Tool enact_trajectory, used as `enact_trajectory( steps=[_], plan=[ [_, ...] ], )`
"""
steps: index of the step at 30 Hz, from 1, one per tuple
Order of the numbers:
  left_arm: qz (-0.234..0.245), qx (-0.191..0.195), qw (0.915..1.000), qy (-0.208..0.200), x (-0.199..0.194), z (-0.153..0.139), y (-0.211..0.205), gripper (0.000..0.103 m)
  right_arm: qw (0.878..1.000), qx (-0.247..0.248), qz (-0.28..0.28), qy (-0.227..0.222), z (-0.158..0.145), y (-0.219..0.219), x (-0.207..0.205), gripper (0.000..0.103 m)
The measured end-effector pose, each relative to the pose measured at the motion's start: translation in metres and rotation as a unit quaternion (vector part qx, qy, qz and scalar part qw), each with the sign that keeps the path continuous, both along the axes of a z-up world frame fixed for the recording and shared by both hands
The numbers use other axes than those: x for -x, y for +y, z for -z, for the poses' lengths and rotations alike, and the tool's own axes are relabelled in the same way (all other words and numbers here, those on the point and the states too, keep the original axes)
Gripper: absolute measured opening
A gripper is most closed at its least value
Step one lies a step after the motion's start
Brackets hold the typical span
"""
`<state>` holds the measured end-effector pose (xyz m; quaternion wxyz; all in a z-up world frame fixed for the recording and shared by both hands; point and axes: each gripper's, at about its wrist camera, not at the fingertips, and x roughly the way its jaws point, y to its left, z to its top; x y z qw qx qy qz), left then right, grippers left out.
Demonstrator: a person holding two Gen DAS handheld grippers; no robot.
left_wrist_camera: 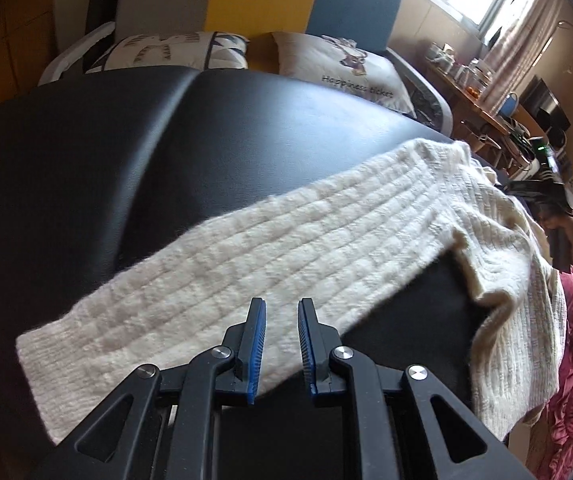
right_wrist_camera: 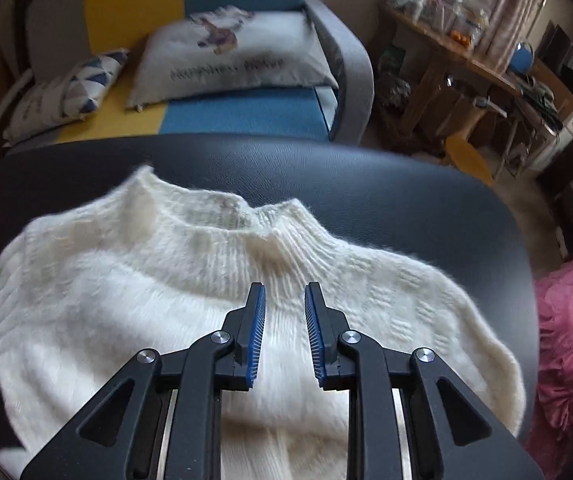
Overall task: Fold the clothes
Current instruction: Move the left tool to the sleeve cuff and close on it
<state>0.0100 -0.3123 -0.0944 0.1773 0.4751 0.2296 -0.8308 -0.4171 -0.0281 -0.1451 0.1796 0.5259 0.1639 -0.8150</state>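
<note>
Sweater [right_wrist_camera: 190, 280] flat on black worktop [left_wrist_camera: 86, 140]. Sleeve [left_wrist_camera: 214, 256] stretched crosswise under left gripper [left_wrist_camera: 281, 308], nearer; right gripper [right_wrist_camera: 285, 294] over collar; both jaws parted, empty.

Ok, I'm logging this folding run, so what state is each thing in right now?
Sweater: unfolded, lying flat on the black table, collar away from the camera.
Sleeve: stretched out straight.
Left claw: open, empty, above the sleeve.
Right claw: open, empty, above the sweater below the collar.
</note>
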Motion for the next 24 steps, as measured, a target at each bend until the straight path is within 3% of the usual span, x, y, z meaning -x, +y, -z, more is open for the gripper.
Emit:
enact_trajectory(
  steps=[2, 7, 12, 15, 20, 24],
  plan=[
    [-0.021, 0.007, 0.9998, -0.002, -0.013, -0.003, -0.013, 0.016, 1.0, -0.003, 0.007, -0.006, 0.016, -0.008, 0.007, 0.022],
    [-0.086, -0.021, 0.9961, -0.003, -0.054, -0.004, -0.056, 0.018, 0.999, 0.031, 0.0, 0.022, 0.001, -0.009, -0.004, 0.023],
    [-0.131, -0.045, 0.9903, -0.006, -0.1, 0.005, -0.082, 0.02, 0.992, 0.098, -0.043, 0.063, -0.038, -0.005, -0.06, 0.023],
    [-0.144, -0.062, 0.9876, -0.005, -0.118, 0.012, -0.084, 0.022, 0.987, 0.13, -0.075, 0.059, -0.049, -0.008, -0.107, 0.023],
    [-0.167, -0.066, 0.9838, -0.006, -0.145, 0.022, -0.084, 0.023, 0.981, 0.151, -0.112, 0.055, -0.055, -0.015, -0.193, 0.023],
    [-0.188, -0.089, 0.9778, 0.025, -0.169, 0.025, -0.09, 0.027, 0.979, 0.151, -0.126, 0.047, -0.053, -0.013, -0.245, 0.023]
  ],
)
